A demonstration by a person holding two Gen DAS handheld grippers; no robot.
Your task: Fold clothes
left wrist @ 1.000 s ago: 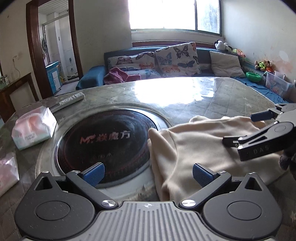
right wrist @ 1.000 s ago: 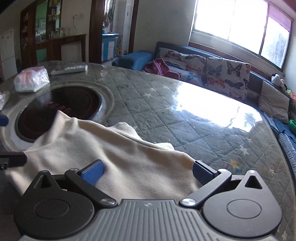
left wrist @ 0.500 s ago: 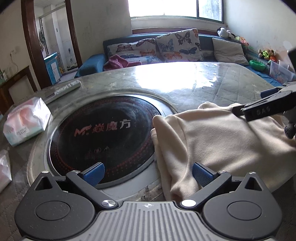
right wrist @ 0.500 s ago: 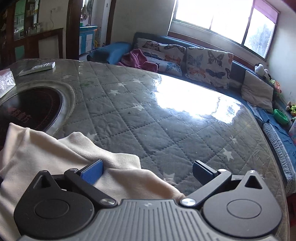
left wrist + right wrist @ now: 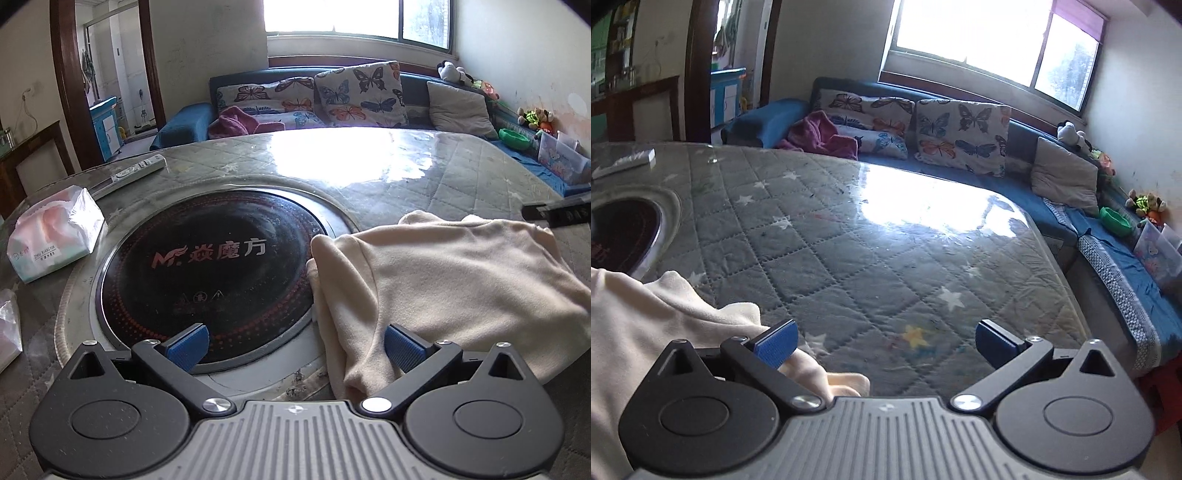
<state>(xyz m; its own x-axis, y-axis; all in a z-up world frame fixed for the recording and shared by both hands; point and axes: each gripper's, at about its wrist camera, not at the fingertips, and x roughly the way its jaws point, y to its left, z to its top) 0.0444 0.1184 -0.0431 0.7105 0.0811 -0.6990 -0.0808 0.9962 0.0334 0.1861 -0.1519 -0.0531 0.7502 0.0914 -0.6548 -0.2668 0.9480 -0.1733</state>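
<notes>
Nearest the left wrist camera, the left tongs (image 5: 293, 345) stand wide open with nothing between the blue pads, low over the rim of a round black cooktop (image 5: 210, 269) sunk into the desk (image 5: 461, 173). The right tongs (image 5: 884, 345) are likewise spread apart and empty. The cream garment (image 5: 443, 280) lies bunched on the desk just right of the cooktop, its left edge overlapping the cooktop's rim. The desk is a quilted grey star-patterned cloth under a glossy clear cover that mirrors the window. On the left sit a tissue pack (image 5: 55, 236) and, further off, a remote control (image 5: 129, 173). Beyond the desk runs a blue sofa (image 5: 768, 118) with butterfly cushions (image 5: 964, 136), a pink cloth (image 5: 822, 134), and a bright window (image 5: 979, 33) above.
</notes>
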